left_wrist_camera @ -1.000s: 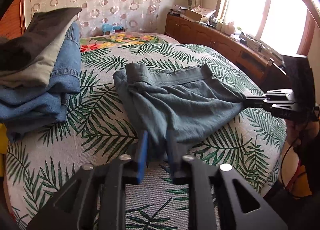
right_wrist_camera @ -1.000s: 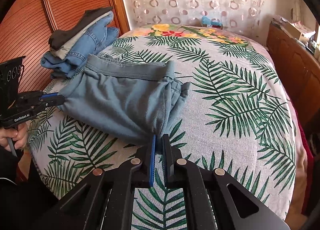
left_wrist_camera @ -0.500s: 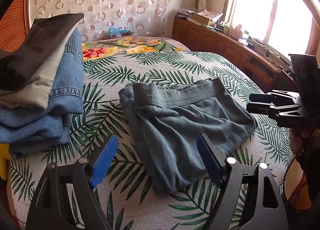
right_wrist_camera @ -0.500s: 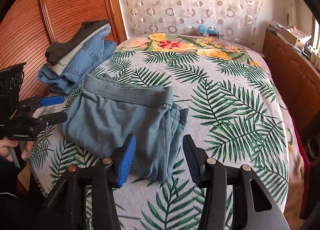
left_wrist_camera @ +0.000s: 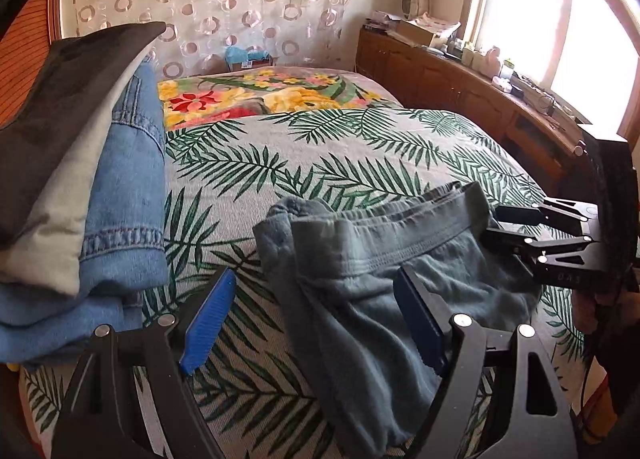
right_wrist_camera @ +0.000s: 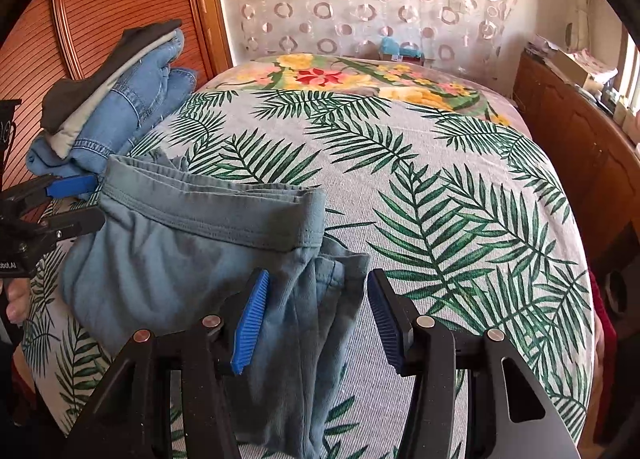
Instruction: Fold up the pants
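Observation:
The grey-blue pants (left_wrist_camera: 360,291) lie folded on the leaf-print bed, waistband toward the far side; they also show in the right wrist view (right_wrist_camera: 192,259). My left gripper (left_wrist_camera: 312,311) is open, its jaws wide apart over the pants' left side edge. My right gripper (right_wrist_camera: 316,311) is open over the opposite side edge, where folded layers stick out. Each gripper shows in the other's view: the right one (left_wrist_camera: 520,227) by the waistband's right end, the left one (right_wrist_camera: 76,199) by its left end, both open.
A stack of folded clothes (left_wrist_camera: 80,187), jeans under beige and dark pieces, sits on the bed's left side, also in the right wrist view (right_wrist_camera: 116,99). A wooden sideboard (left_wrist_camera: 460,87) with clutter runs along the window. A wooden slatted panel (right_wrist_camera: 100,19) stands behind the stack.
Both grippers were shut on the pants' near edge a second ago; they let go, opened wide and moved forward along the side edges toward the waistband.

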Tool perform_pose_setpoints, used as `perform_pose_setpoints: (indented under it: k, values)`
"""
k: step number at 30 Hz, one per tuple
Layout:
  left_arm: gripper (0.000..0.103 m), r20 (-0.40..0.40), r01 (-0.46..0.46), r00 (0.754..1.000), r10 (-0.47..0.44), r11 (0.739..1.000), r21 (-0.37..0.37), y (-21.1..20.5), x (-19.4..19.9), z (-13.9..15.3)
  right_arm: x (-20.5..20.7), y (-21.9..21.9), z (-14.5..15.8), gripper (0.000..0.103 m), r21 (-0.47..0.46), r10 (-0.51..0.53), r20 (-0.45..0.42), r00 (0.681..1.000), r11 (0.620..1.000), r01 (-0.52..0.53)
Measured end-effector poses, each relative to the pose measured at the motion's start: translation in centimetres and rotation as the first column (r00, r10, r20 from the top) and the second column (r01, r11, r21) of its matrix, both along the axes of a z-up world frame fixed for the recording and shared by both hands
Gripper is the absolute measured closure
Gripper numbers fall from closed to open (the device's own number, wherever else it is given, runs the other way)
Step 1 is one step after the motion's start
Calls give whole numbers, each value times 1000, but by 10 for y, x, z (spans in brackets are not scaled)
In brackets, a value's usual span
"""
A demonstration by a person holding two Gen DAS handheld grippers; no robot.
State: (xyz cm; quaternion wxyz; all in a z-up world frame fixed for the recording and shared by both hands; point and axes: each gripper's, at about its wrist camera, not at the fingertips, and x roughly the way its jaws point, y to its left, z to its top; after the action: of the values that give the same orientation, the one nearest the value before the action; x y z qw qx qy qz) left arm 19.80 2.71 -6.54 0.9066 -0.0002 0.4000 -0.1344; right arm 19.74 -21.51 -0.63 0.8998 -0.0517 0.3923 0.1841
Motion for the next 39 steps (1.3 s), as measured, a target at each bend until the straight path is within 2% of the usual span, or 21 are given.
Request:
perform_pose_setpoints:
  k: [14,27,29,33,35,37,39]
  values:
    - [21,-44,31,999,-31,999,7,-3,29,-15,12,1,-6,50,11,-12,-21,1000,1000,13]
    - [21,-53,35,998,-38,998,-48,2,32,-25,8,1,-7,51,6,10,-13,1000,1000,-10]
    - [21,-53,35,998,-38,998,-54,2,32,-26,7,1,-6,59,12,18,-16,1000,1000,-18]
    - [21,-53,35,998,-38,998,-55,2,33,-26,10,-1,-5,68,35,28,-31,999,999,-27]
    - [21,-53,35,998,-37,998,-55,2,33,-26,12,-2,-4,80,63,39,-48,998,997,-36]
    - [21,-52,34,998,-37,998,-56,2,32,-25,12,0,-3,84,68,52,-48,997,996,-49]
    - [21,-52,34,998,-37,998,-56,2,32,-25,10,2,-2,85,54,51,-36,998,997,-49]
